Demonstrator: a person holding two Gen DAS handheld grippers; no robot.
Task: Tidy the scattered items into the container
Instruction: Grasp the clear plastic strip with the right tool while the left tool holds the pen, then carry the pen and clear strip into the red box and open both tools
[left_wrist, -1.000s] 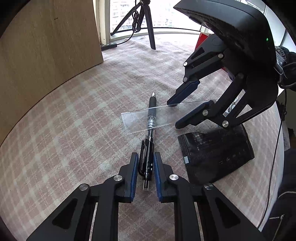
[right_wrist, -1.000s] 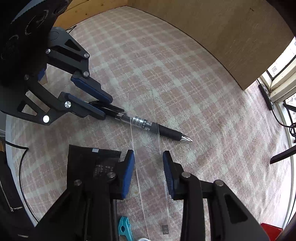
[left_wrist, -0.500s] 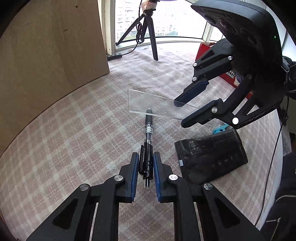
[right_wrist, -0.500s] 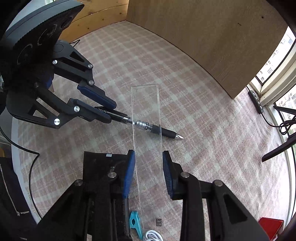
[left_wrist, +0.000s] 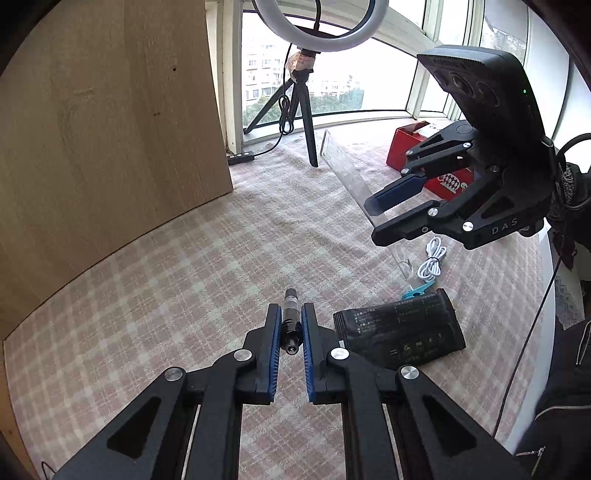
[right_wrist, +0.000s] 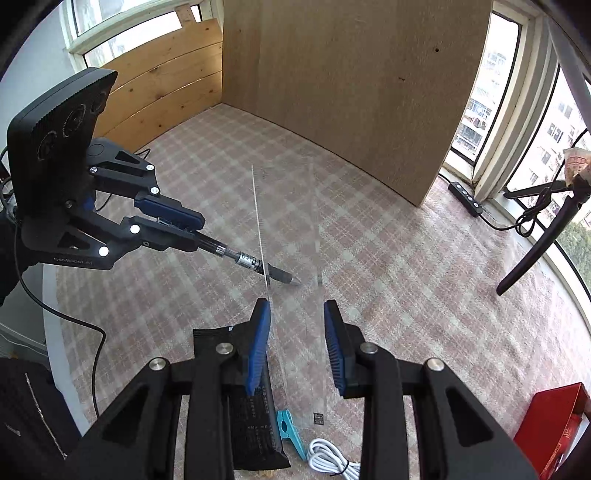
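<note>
Claw (left_wrist: 289, 325) around slim black pen (left_wrist: 290, 317)

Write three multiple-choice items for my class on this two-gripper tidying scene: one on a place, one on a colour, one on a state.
1. Where does the blue clip lie?
A. beside the black packet
B. inside the red box
C. against the wooden panel

2. What colour is the coiled cable?
A. black
B. white
C. red

3. What does the right gripper hold?
A. nothing
B. the black pen
C. the clear ruler

Answers: 1 A, the clip touches the packet's far edge on the checked cloth. 2 B, its coil shows white in both views. 3 C, the ruler's edges sit against both pads, lifted off the cloth; the pen is in the left gripper, whose jaws are closing on it.
</note>
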